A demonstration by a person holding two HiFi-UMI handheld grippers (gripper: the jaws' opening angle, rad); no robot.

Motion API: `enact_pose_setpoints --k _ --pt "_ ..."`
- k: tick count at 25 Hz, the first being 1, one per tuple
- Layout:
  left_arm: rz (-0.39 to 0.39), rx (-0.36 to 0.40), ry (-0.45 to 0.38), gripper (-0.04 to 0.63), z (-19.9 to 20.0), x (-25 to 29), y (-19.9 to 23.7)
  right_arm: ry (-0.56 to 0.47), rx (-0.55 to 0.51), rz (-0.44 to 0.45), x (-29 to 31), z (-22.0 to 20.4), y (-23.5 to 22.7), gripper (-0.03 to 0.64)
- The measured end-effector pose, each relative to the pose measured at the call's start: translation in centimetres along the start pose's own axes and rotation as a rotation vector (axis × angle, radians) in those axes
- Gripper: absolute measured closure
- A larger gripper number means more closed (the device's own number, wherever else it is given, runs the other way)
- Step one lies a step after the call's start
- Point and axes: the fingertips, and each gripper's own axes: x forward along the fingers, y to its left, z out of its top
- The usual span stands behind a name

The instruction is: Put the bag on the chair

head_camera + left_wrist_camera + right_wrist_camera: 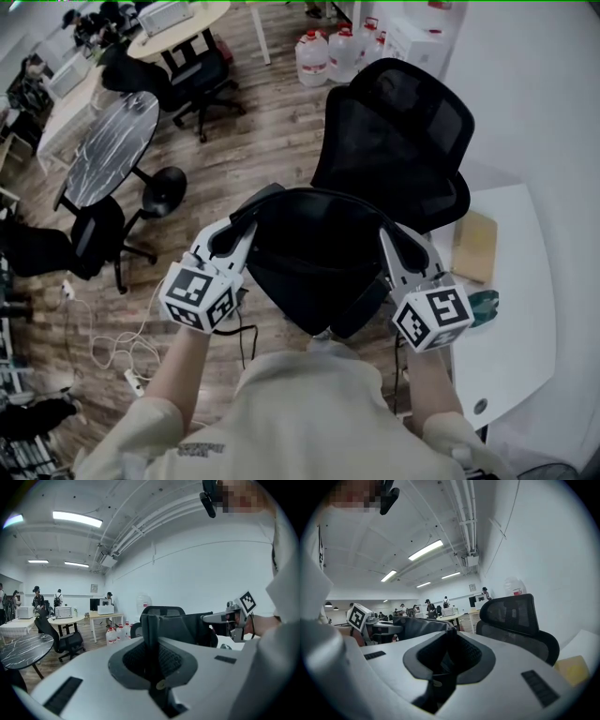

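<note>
The black fabric bag (pixel 319 258) hangs on the near side of the black mesh office chair (pixel 403 131). The left hand-held gripper (pixel 234 234) is clenched on its left edge, and the right hand-held gripper (pixel 398 251) on its right edge.

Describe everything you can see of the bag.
The bag is black, soft-looking fabric, wide and rounded seen from above. It is held stretched between two grippers: the left claw is shut on its left edge and the right claw on its right edge, each pinching a thin fold. It is just in front of the black mesh chair; whether it already rests on the chair cannot be told.
</note>
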Motion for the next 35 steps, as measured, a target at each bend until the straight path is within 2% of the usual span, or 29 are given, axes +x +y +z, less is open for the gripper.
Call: enact_pose_setpoints --k 6,13,20,35 --pt "0.006 0.014 0.012 0.555 -0.5 3.9 -0.3 0.015 0.024 -0.019 0.7 -1.0 -3.2 0.546" --pt "-0.027 -0.025 0.055 0.555 -2.2 8.2 -0.4 0.040 0.050 -0.074 1.8 -3.0 -6.5 0.545" --pt "-0.101 -0.003 0.089 0.555 -4.3 12.4 0.4 0.081 0.083 -0.156 3.4 -5.8 -8.9 0.543" --pt "-0.307 -0.025 0.222 0.555 -10.5 20.9 5.1 0.194 0.153 -0.364 8.7 -12.7 -10.7 0.541"
